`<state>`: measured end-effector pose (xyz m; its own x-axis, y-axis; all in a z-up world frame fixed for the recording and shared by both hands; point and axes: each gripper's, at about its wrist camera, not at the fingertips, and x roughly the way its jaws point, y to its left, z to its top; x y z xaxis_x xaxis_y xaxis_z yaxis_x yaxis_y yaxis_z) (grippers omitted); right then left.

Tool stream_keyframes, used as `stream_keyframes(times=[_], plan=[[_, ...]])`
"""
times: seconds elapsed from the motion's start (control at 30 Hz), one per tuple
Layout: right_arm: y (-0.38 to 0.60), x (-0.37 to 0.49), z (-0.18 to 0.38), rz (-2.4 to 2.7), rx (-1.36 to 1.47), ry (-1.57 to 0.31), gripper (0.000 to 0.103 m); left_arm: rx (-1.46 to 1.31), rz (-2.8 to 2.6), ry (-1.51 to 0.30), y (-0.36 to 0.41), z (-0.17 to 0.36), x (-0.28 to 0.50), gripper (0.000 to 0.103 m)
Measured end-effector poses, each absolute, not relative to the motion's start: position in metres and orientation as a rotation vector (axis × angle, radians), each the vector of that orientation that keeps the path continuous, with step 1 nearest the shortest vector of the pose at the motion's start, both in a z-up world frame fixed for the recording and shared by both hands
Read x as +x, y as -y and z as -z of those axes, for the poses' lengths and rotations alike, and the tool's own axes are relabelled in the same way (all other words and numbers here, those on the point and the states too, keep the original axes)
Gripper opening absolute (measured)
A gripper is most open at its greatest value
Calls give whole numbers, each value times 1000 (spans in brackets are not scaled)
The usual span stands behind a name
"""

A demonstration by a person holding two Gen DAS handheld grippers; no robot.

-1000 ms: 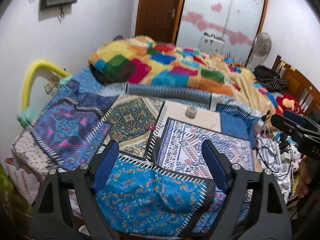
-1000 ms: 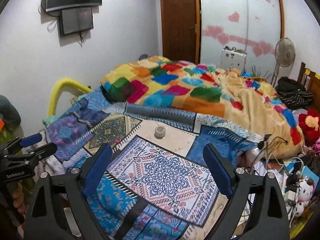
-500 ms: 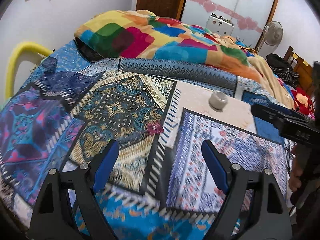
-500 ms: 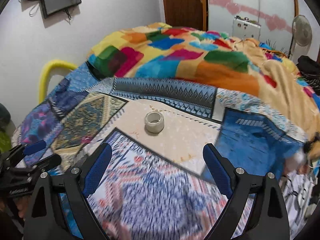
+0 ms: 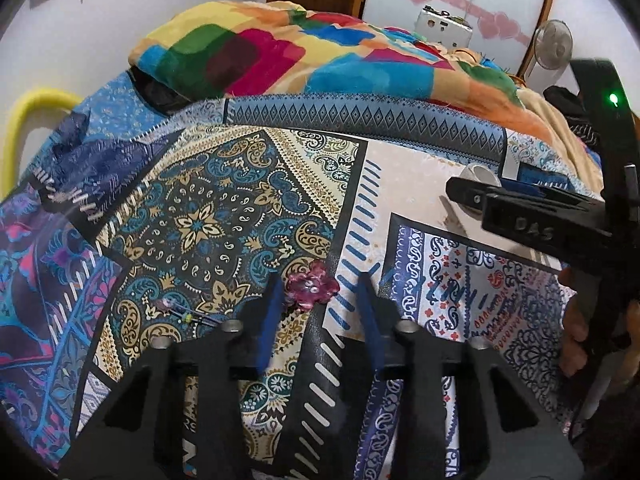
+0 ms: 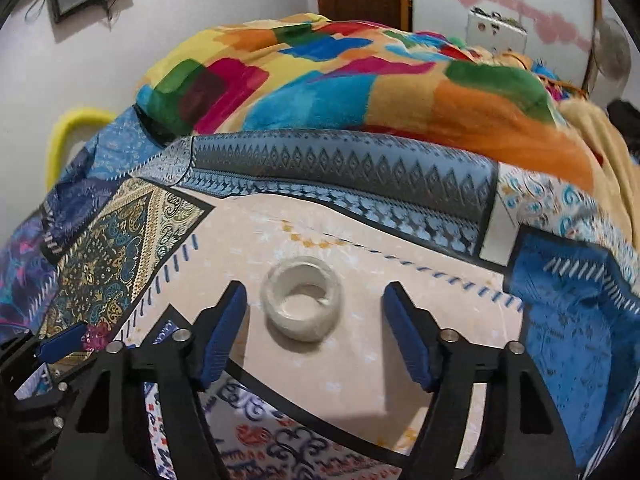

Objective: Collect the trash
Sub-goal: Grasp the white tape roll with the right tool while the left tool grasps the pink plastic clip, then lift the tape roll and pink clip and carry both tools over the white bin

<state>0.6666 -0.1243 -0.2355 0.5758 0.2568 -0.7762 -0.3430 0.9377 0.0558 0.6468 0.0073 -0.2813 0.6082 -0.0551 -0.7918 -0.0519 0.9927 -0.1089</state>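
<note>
I hold both grippers tilted down over the bed cover [image 5: 248,208]. My left gripper [image 5: 318,300] has just been closing its jaws; they stand narrow now, with a small pink crumpled wrapper [image 5: 310,286] between the blue tips, but I cannot tell if the pads already press it. My right gripper [image 6: 314,312] has also just been closing; its jaws are half spread, and the white tape roll [image 6: 302,304] lies between them on the beige patch, not touched on either side. Behind, a colourful blanket [image 6: 340,72] is heaped toward the far edge of the bed.
</note>
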Motion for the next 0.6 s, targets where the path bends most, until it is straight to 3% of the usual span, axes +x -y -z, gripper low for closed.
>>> stream_keyframes(times=[0.03,0.1,0.37,0.6], plan=[[120,665,237,-350,-123,-894,45,-112,-7,-912,-5,281,647,26],[114,662,238,-326,-170,-883,34,-105,-11,-911,-4,281,647,26],[117,630,217,-386,-194,-863,34,-141,11,-916,-1,262,626,25],[126,600,173,-429,-163,-837,34,-126,13,-875,6,212,586,25]])
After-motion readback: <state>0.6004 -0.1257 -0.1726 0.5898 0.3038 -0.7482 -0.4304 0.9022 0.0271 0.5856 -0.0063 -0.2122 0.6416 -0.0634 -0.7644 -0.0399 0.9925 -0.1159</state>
